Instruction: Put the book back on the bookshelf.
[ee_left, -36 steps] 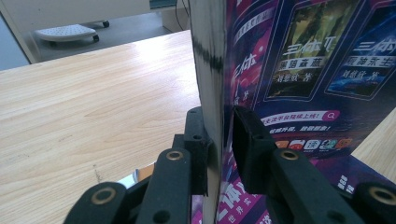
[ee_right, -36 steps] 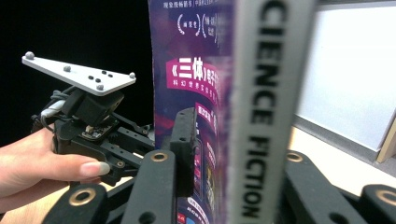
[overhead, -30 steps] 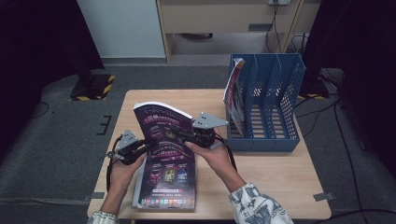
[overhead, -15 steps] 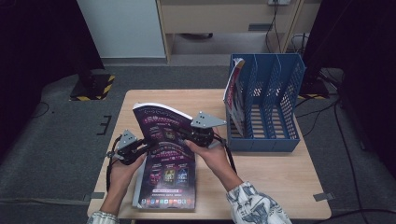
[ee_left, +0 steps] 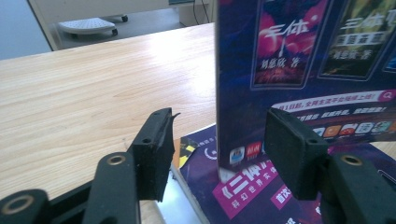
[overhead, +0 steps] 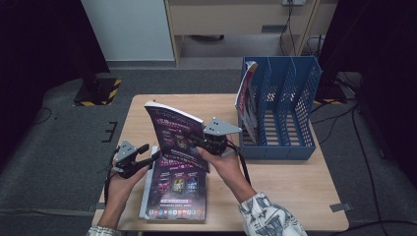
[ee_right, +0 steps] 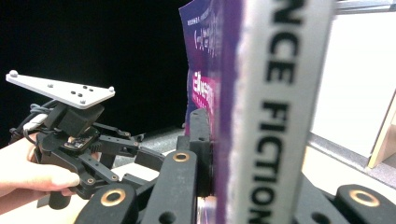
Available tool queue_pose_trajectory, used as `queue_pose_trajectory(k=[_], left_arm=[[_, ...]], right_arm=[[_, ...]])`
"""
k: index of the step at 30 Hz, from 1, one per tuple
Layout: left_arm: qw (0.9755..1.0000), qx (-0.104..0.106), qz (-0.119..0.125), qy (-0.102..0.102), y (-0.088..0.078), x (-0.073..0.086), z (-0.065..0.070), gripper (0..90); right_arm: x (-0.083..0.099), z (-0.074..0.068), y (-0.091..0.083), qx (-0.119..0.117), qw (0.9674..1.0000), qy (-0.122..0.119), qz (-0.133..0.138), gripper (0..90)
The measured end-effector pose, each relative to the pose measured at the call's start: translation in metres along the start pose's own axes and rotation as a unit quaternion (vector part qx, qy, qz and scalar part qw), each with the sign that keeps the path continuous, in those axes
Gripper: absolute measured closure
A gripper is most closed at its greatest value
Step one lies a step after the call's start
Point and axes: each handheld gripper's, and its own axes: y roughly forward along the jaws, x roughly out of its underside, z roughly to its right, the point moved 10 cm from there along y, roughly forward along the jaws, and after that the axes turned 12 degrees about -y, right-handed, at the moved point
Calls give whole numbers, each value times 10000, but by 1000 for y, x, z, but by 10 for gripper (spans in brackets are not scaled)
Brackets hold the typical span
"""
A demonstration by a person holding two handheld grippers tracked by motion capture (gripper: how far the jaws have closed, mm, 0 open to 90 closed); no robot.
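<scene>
A purple magazine (overhead: 174,135) stands upright above the table, with my right gripper (overhead: 194,138) shut on its spine edge. In the right gripper view the jaws (ee_right: 224,154) clamp the grey spine of that magazine (ee_right: 261,93). My left gripper (overhead: 151,152) is just left of it. Its jaws have just been opening and now stand open (ee_left: 224,154). The lower corner of the upright magazine (ee_left: 303,56) sits between them, and neither pad touches it. A second purple magazine (overhead: 174,196) lies flat on the table beneath.
A blue file rack (overhead: 275,150) stands at the table's right back, with one magazine (overhead: 246,98) leaning in its leftmost slot. The wooden table (overhead: 285,187) has bare room at the front right and the back left. My left gripper (ee_right: 70,126) appears in the right gripper view.
My left gripper has let go of the upright magazine, opened and drawn back a little to the left. The right gripper keeps its grip and holds the magazine more upright.
</scene>
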Motion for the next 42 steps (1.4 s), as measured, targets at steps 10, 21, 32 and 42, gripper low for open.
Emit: queue_pose_trajectory(k=[10, 21, 32, 42], left_arm=[[9988, -428, -222, -38, 3, 8, -20, 213], [9964, -676, -508, -113, 10, 19, -30, 28], [9951, -806, -546, -189, 11, 24, -40, 43], [9946, -922, -449, -183, 8, 22, -48, 48]], right_arm=[[-7, 7, -9, 140, 9999, 31, 81, 827], [-11, 19, -21, 307, 9994, 41, 140, 827], [-12, 28, -35, 468, 9988, 42, 155, 826], [-13, 35, -46, 593, 9981, 106, 153, 827]])
